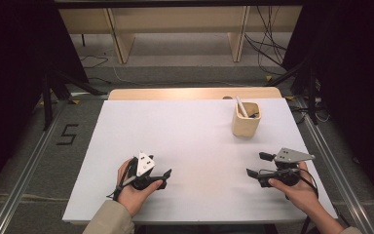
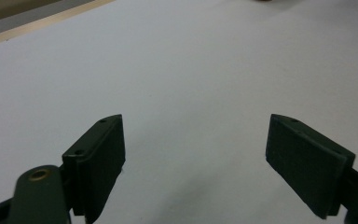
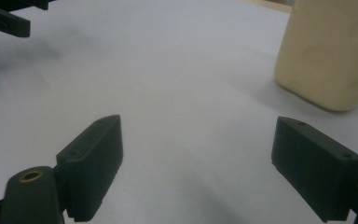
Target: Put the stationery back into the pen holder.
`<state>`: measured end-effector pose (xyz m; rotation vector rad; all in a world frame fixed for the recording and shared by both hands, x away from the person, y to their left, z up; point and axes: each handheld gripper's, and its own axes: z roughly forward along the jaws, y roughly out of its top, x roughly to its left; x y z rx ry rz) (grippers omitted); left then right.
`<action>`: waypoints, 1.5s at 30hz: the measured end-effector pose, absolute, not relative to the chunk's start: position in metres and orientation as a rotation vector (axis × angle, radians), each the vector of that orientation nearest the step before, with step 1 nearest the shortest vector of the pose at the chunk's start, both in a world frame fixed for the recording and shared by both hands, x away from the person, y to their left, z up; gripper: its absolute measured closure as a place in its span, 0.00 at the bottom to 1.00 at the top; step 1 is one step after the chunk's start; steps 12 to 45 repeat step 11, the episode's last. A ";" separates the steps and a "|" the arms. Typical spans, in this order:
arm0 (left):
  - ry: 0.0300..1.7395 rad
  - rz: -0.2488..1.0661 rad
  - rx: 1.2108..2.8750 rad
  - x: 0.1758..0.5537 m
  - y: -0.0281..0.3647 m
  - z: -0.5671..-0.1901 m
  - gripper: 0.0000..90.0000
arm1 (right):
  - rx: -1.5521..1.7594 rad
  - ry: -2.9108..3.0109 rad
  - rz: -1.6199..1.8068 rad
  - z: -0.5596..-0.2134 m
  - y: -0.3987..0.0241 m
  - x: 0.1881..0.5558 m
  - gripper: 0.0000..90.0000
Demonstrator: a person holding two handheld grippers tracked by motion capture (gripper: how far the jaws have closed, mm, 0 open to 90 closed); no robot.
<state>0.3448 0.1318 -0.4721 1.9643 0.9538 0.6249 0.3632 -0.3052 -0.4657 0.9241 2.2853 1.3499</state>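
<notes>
A beige cup (image 1: 246, 121) stands on the white table (image 1: 185, 141) at the back right, with a white stick (image 1: 241, 106) and something dark in it. My left gripper (image 1: 165, 179) rests near the front left, open, pointing right, nothing between its fingers (image 2: 98, 161). My right gripper (image 1: 258, 164) is held at the front right, open and empty, pointing left, just in front of the cup. In the right gripper view the cup (image 3: 331, 51) sits ahead at the right beyond the wide-open gripper (image 3: 198, 163), and the left gripper's tip (image 3: 9, 21) shows at the top left.
A wooden strip (image 1: 195, 93) edges the table's far side. Beyond it stand pale shelf units (image 1: 175, 24) with cables (image 1: 268, 46) on the floor. Metal rails (image 1: 24, 170) run along both sides, and a "5" mark (image 1: 67, 134) is on the floor at the left.
</notes>
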 end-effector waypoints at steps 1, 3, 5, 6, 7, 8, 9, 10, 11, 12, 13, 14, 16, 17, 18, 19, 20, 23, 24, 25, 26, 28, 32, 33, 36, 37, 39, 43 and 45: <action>0.953 0.624 1.966 0.345 0.132 -0.472 0.22 | 0.928 2.291 1.344 -0.467 -0.306 0.362 0.19; 0.953 0.623 1.970 0.344 0.132 -0.473 0.22 | 0.924 2.298 1.334 -0.470 -0.307 0.362 0.19; 0.956 0.617 1.966 0.344 0.131 -0.474 0.22 | 0.932 2.303 1.322 -0.471 -0.308 0.362 0.19; 0.957 0.615 1.966 0.344 0.131 -0.474 0.22 | 0.936 2.300 1.326 -0.472 -0.309 0.362 0.19; 0.954 0.612 1.973 0.345 0.131 -0.474 0.22 | 0.939 2.298 1.321 -0.472 -0.309 0.362 0.19; 0.959 0.612 1.969 0.345 0.131 -0.474 0.22 | 0.939 2.296 1.321 -0.473 -0.310 0.362 0.19; 0.957 0.612 1.975 0.345 0.131 -0.475 0.22 | 0.938 2.299 1.310 -0.473 -0.310 0.363 0.18; 0.961 0.610 1.977 0.345 0.131 -0.475 0.22 | 0.949 2.297 1.305 -0.474 -0.311 0.363 0.18; 0.966 0.609 1.984 0.345 0.131 -0.475 0.21 | 0.952 2.299 1.297 -0.476 -0.312 0.364 0.18; 0.966 0.609 1.984 0.345 0.131 -0.475 0.21 | 0.952 2.299 1.297 -0.476 -0.312 0.364 0.18; 0.966 0.609 1.984 0.345 0.131 -0.475 0.21 | 0.952 2.299 1.297 -0.476 -0.312 0.364 0.18; 0.966 0.609 1.984 0.345 0.131 -0.475 0.21 | 0.952 2.299 1.297 -0.476 -0.312 0.364 0.18; 0.966 0.609 1.984 0.345 0.131 -0.475 0.21 | 0.952 2.299 1.297 -0.476 -0.312 0.364 0.18; 0.966 0.609 1.984 0.345 0.131 -0.475 0.21 | 0.952 2.299 1.297 -0.476 -0.312 0.364 0.18; 0.966 0.609 1.984 0.345 0.131 -0.475 0.21 | 0.952 2.299 1.297 -0.476 -0.312 0.364 0.18; 0.966 0.609 1.984 0.345 0.131 -0.475 0.21 | 0.952 2.299 1.297 -0.476 -0.312 0.364 0.18; 0.966 0.609 1.984 0.345 0.131 -0.475 0.21 | 0.952 2.299 1.297 -0.476 -0.312 0.364 0.18; 0.966 0.609 1.984 0.345 0.131 -0.475 0.21 | 0.952 2.299 1.297 -0.476 -0.312 0.364 0.18; 0.966 0.609 1.984 0.345 0.131 -0.475 0.21 | 0.952 2.299 1.297 -0.476 -0.312 0.364 0.18; 0.966 0.609 1.984 0.345 0.131 -0.475 0.21 | 0.952 2.299 1.297 -0.476 -0.312 0.364 0.18; 0.966 0.609 1.984 0.345 0.131 -0.475 0.21 | 0.952 2.299 1.297 -0.476 -0.312 0.364 0.18; 0.966 0.609 1.984 0.345 0.131 -0.475 0.21 | 0.952 2.299 1.297 -0.476 -0.312 0.364 0.18; 0.966 0.609 1.984 0.345 0.131 -0.475 0.21 | 0.952 2.299 1.297 -0.476 -0.312 0.364 0.18; 0.966 0.609 1.984 0.345 0.131 -0.475 0.21 | 0.952 2.299 1.297 -0.476 -0.312 0.364 0.18; 0.966 0.609 1.984 0.345 0.131 -0.475 0.21 | 0.952 2.299 1.297 -0.476 -0.312 0.364 0.18; 0.966 0.609 1.984 0.345 0.131 -0.475 0.21 | 0.952 2.299 1.297 -0.476 -0.312 0.364 0.18; 0.966 0.609 1.984 0.345 0.131 -0.475 0.21 | 0.952 2.299 1.297 -0.476 -0.312 0.364 0.18; 0.966 0.609 1.984 0.345 0.131 -0.475 0.21 | 0.952 2.299 1.297 -0.476 -0.312 0.364 0.18; 0.966 0.609 1.984 0.345 0.131 -0.475 0.21 | 0.952 2.299 1.297 -0.476 -0.312 0.364 0.18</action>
